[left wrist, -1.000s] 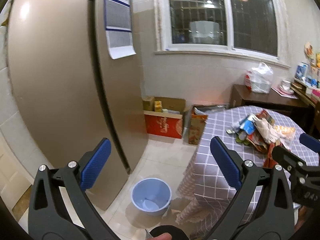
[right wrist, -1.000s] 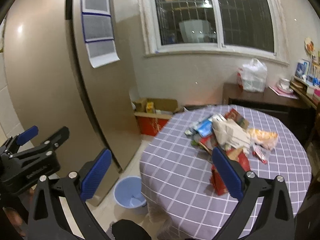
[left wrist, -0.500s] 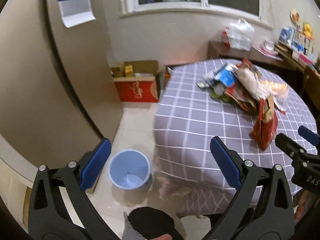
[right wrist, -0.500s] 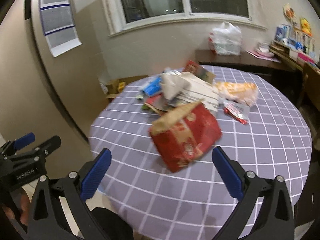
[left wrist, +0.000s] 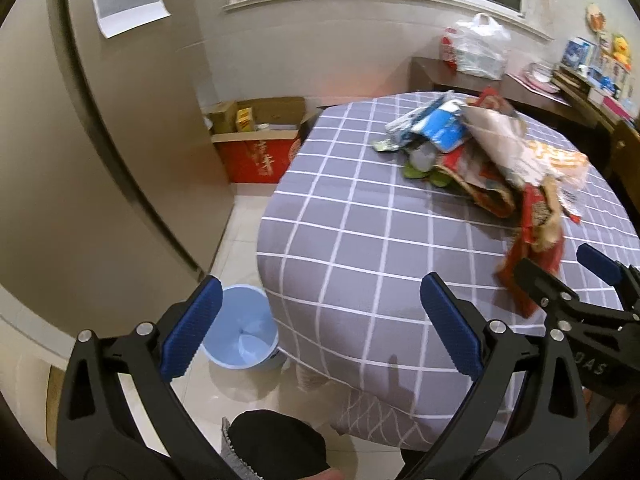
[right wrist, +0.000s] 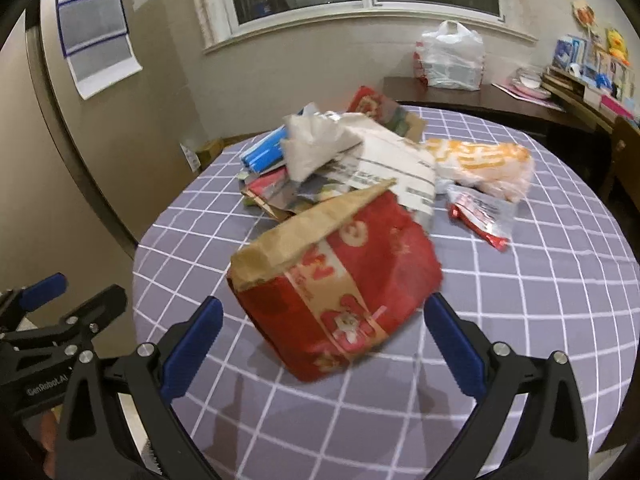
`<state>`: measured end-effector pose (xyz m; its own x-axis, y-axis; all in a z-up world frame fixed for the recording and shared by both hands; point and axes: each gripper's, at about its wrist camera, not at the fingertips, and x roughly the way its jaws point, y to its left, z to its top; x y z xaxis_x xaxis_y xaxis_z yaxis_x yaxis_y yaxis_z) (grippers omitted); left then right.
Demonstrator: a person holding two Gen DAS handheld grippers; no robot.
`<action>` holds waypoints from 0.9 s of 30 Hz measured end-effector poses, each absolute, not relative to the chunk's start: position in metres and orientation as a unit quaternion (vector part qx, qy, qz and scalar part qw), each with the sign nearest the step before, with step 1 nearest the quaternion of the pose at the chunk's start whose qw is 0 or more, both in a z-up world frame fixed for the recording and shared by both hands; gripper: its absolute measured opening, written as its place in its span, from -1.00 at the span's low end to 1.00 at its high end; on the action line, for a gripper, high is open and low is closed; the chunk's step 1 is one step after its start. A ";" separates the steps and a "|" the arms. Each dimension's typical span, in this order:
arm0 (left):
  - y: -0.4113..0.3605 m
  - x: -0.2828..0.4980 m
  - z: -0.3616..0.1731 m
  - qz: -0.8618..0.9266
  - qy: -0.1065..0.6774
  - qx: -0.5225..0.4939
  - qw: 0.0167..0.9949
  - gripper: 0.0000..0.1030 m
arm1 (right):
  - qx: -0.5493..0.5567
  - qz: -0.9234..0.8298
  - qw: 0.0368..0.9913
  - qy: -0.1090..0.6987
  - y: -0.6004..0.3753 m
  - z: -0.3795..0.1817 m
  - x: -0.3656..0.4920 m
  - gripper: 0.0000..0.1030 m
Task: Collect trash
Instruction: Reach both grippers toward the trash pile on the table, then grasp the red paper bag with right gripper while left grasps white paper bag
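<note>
A heap of trash [right wrist: 360, 164] lies on the round table with the grey checked cloth [right wrist: 540, 320]: papers, a blue packet, an orange-printed plastic bag [right wrist: 484, 164] and a red wrapper [right wrist: 480, 216]. Nearest me stands a red and brown paper bag [right wrist: 336, 280], also in the left wrist view as the paper bag [left wrist: 536, 240]. My right gripper [right wrist: 320, 344] is open, its blue pads on either side of the bag's near end, apart from it. My left gripper [left wrist: 320, 328] is open over the table's left edge, holding nothing. A light blue bin [left wrist: 244, 336] stands on the floor.
A tall beige fridge [left wrist: 80, 160] stands to the left of the table. Cardboard boxes [left wrist: 260, 140] sit on the floor by the wall. A dark side table [right wrist: 480, 96] with a white plastic bag [right wrist: 450, 56] is behind, and shelves of small items [right wrist: 592, 68] at right.
Both grippers have swung from the fridge side toward the table and come lower. The red paper bag now looms large between the right gripper's fingers.
</note>
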<state>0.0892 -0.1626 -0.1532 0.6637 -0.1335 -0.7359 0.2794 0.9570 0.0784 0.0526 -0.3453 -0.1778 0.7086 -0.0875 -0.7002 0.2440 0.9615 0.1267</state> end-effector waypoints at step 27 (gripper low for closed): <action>-0.332 0.134 -0.141 -0.247 0.376 0.110 0.886 0.63 | 0.160 -0.131 0.945 0.254 -0.443 -0.130 0.012 -0.49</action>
